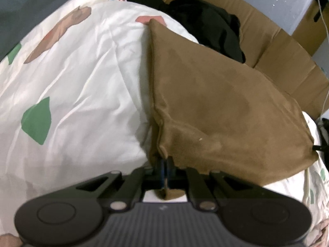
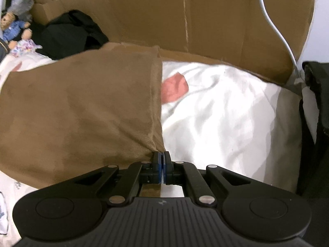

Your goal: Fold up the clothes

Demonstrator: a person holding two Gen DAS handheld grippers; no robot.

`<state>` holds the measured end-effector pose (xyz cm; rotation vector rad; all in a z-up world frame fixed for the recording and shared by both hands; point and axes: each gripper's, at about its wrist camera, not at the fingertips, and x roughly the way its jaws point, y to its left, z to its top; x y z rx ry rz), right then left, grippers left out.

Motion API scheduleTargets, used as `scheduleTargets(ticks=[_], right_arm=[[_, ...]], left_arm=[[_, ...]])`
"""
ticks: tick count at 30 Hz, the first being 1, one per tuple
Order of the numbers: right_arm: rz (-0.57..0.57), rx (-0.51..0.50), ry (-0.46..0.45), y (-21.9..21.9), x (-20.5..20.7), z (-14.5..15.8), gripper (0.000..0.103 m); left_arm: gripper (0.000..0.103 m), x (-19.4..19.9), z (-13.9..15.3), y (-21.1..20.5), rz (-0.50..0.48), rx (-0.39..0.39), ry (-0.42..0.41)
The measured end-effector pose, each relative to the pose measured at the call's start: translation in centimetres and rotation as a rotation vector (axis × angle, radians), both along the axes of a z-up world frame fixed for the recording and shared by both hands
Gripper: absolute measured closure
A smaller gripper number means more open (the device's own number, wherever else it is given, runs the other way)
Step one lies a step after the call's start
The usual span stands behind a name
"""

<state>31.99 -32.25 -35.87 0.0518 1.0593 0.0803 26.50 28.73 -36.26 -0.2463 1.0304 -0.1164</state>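
Note:
A brown suede-like garment (image 1: 216,107) lies spread on a white bedcover with coloured patches (image 1: 78,86). In the left wrist view my left gripper (image 1: 166,162) is shut on the garment's near left corner, and cloth hangs down between the blue pads. In the right wrist view the same brown garment (image 2: 78,107) fills the left half. My right gripper (image 2: 162,160) is shut on its near right corner, the pads pressed together with a thin edge of cloth at their tips.
Flattened cardboard (image 2: 195,16) stands along the far side of the bed. A black pile of clothing (image 1: 207,26) lies beyond the garment. A soft toy bear (image 2: 12,26) sits at the far left, and a white cable (image 2: 275,26) runs down the cardboard. A dark object (image 2: 316,103) borders the right.

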Motion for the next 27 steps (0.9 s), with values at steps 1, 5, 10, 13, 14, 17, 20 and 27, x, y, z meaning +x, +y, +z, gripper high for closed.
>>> scheduleTargets(ticks=[1,5,10,13,14,17,20,27], right_arm=[[-0.027,-0.024,0.014,-0.1,0.1,-0.2,0.102],[-0.080,0.044,0.047,-1.4,-0.1,-0.1,0.093],[-0.051,0.093,-0.004,-2.2,-1.7,1.6,0.061],[-0.052,0.090,-0.015,-2.4,-2.4,2.5,0.060],[-0.052,0.094,-0.020,-2.4,-2.5,2.7,0.060],[-0.039,0.111,-0.034,-2.4,-3.0,3.3,0.060],[-0.015,0.121,-0.026,-2.1,-3.2,3.1,0.060],[0.031,0.115,0.021,-1.0,-3.5,1.3,0.070]], left_arm=[[0.094,0.0,0.2,-0.1,-0.002,0.003,0.006],[0.088,-0.7,1.6,0.0,-0.013,0.018,0.003],[0.078,-2.2,2.9,1.2,0.000,-0.021,0.002],[0.071,-2.7,3.2,1.0,-0.022,-0.021,0.010],[0.070,-2.7,3.2,0.9,-0.025,-0.021,0.012],[0.065,-2.9,3.0,0.4,-0.042,-0.029,0.014],[0.063,-3.0,2.2,0.1,-0.036,-0.040,0.028],[0.095,-3.1,0.3,-0.4,-0.036,-0.060,0.058]])
